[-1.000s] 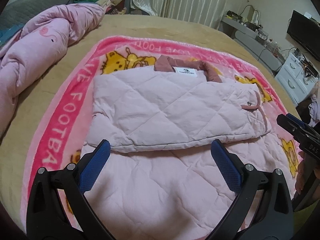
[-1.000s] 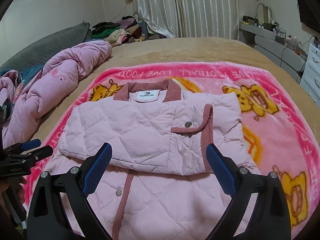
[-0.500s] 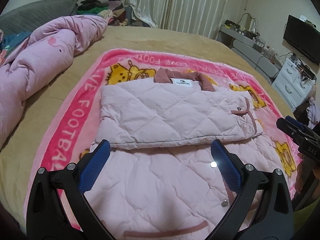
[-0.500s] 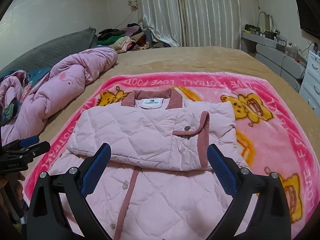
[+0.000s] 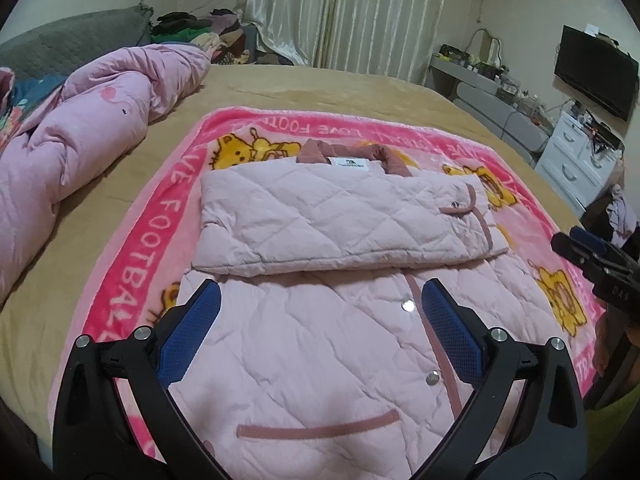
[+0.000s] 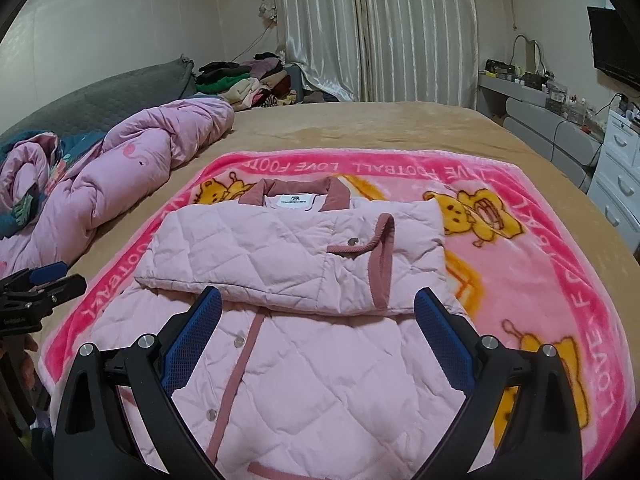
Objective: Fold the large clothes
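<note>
Now the pink quilted jacket (image 5: 340, 280) (sleeves folded across) lies on the cartoon blanket (image 5: 160, 216). Both the left gripper (image 5: 320, 312) and right gripper (image 6: 318, 312) hover above its near half, fingers spread, grasping nothing.

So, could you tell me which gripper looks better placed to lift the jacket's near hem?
Neither clearly: left gripper and right gripper both hover open over the jacket, side by side.

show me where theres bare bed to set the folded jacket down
Free: the tan bedspread between the pink football blanket and the curtains. Crowded: the pink comforter fills the left side, and the quilted jacket covers most of the blanket.
</note>
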Demonstrator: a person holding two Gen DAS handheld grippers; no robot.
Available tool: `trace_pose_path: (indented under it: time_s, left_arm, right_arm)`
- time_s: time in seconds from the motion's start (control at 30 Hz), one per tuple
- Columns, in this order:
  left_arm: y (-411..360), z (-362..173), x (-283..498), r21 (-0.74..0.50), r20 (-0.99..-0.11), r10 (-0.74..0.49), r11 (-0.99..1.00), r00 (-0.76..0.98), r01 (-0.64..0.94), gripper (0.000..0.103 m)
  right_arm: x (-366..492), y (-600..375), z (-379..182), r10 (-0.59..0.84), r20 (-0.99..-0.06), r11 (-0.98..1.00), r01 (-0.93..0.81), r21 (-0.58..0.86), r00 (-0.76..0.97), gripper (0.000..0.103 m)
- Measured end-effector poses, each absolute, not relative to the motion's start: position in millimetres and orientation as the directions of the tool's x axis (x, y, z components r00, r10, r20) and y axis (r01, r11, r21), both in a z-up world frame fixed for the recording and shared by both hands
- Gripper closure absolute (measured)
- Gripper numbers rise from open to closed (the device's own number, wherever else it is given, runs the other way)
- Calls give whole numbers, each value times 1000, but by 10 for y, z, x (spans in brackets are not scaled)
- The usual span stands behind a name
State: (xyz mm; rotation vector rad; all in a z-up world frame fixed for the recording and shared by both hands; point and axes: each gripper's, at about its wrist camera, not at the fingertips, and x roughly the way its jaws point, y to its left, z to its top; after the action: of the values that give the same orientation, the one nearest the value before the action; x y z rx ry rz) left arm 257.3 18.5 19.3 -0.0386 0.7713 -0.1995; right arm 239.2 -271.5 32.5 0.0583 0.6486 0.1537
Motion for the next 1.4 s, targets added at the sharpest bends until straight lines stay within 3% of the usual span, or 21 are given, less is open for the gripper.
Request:
trace_pose_path:
  time_s: [0.77,1.4]
  left_arm:
    - [110,0,1994,-80,-696,-183,981,694,178,9]
    - [319,-309,1694,-66,-746,-128,991,653,119,9]
  right_arm:
    - [1799,-3038,212,123,-609,992,-99,72,784,7]
    - [1478,-3343,-151,111,-683,994,-70,88,722,7]
